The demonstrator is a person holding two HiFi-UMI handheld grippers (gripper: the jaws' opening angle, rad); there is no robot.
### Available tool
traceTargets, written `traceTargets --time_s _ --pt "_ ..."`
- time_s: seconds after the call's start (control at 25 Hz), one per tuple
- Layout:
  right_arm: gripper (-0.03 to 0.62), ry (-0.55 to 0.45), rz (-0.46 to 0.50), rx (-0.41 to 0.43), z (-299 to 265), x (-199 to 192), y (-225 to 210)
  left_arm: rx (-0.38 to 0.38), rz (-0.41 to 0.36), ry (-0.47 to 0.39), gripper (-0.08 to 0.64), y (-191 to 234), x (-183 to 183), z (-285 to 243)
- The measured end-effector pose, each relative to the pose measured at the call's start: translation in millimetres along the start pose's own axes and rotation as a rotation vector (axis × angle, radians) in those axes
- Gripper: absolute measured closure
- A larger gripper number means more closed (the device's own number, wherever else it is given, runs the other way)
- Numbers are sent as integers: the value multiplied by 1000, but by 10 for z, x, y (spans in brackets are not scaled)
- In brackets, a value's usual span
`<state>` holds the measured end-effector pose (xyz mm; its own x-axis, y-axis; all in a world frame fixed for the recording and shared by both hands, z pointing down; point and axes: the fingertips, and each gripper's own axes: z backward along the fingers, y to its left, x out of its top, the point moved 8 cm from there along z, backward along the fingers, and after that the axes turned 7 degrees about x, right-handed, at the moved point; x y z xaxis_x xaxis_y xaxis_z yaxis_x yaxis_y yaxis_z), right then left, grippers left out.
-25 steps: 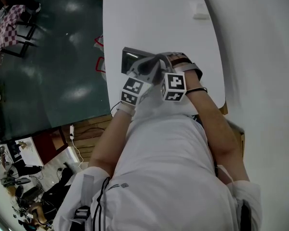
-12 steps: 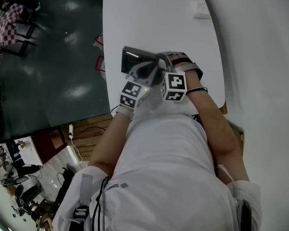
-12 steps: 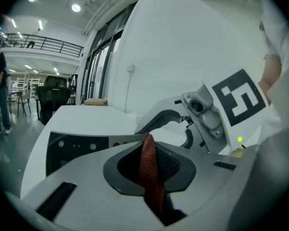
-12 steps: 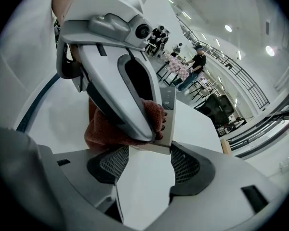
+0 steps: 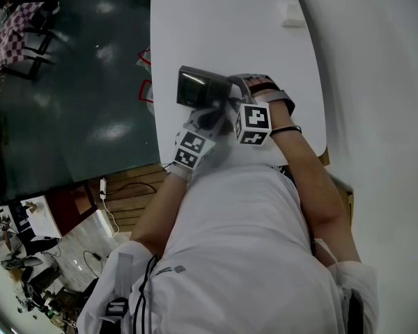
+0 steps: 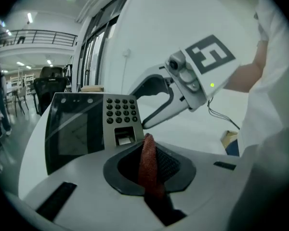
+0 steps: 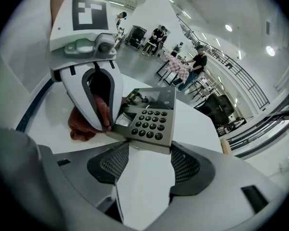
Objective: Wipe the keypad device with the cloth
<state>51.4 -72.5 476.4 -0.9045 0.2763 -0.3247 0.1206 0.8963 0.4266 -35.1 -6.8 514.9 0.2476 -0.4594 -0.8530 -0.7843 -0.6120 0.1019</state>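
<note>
The left hand-held gripper [image 6: 147, 148] is clamped shut on a rust-red woven cloth [image 6: 148, 166], a fold of which stands up between the jaws. In the head view it has slid back toward the lower left of the frame since a second ago, when it lay over the near part of the device. That pull-back has uncovered more of the dark screen, so I judge one wiping pass over the face to be just ending, with either a return stroke or another area to follow. The right hand-held gripper [image 7: 147, 153] has its jaws apart, and the device's near edge sits at the gap just ahead of them. Whether it touches them I cannot tell, though it looks placed to steady the unit. The grey keypad device with a dark screen and black number keys [image 6: 89, 124] sits near the left edge of the white table [image 5: 216, 19], above centre in the head view. Its long axis runs roughly across that frame, screen end to the left, keypad end toward the right hand-held gripper. Its sloped face tilts up toward the person.
</note>
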Motion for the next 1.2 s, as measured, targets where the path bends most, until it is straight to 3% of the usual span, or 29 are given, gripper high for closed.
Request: traceTargets --time_s 0.44,0.68,0.88,1.0,1.2 --pt "341 1 -1 -4 -22 -18 13 38 -90 112 525 -57 -125 -17" --pt "341 -4 5 -1 5 5 5 42 -46 170 525 -24 -133 67" --pt "341 -27 5 2 -4 -31 19 29 20 158 525 -9 -154 120" --pt "341 -80 -71 28 44 -61 10 28 119 115 525 52 -97 214" --pt "341 -285 -349 3 368 -229 -89 89 206 -13 525 69 132 490"
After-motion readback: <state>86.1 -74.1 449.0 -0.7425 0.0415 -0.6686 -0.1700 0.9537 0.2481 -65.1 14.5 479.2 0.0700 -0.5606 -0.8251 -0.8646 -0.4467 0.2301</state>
